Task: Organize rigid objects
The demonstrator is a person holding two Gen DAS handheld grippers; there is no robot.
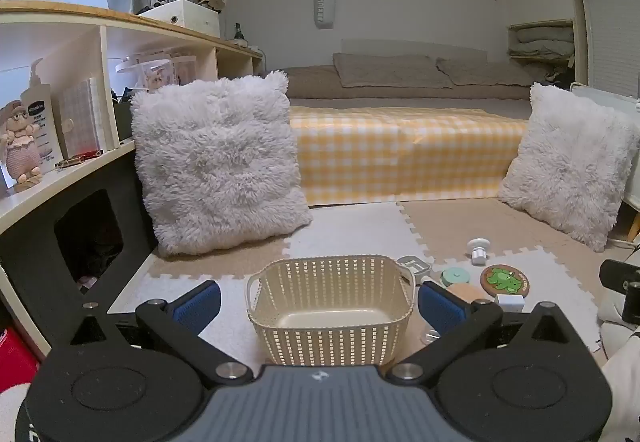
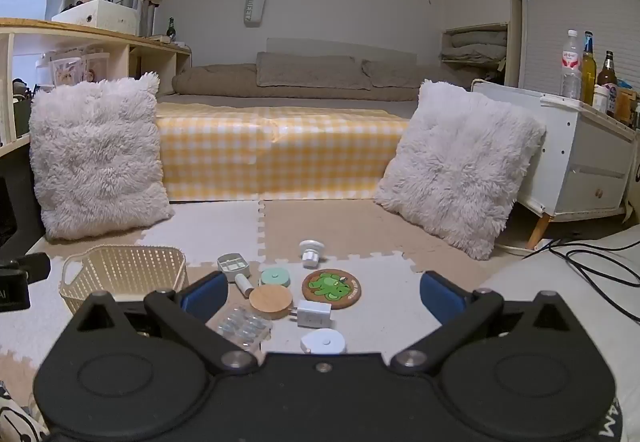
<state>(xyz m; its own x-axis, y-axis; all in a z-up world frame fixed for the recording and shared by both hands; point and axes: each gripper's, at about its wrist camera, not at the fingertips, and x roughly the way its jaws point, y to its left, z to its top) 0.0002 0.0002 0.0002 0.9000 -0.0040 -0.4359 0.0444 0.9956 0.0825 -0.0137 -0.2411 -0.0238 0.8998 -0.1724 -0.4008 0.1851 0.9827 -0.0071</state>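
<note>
Two open grippers face a basket and a scatter of small objects on a foam-mat floor.

In the left wrist view, the left gripper (image 1: 319,302) stands wide around the cream basket (image 1: 330,338) at lower centre. In the right wrist view, the basket (image 2: 124,274) sits lower left; right of it lie a wooden disc (image 2: 271,301), white charger (image 2: 314,314) and green dinosaur coaster (image 2: 331,289), between the wide, empty fingers of the right gripper (image 2: 323,298).
</note>
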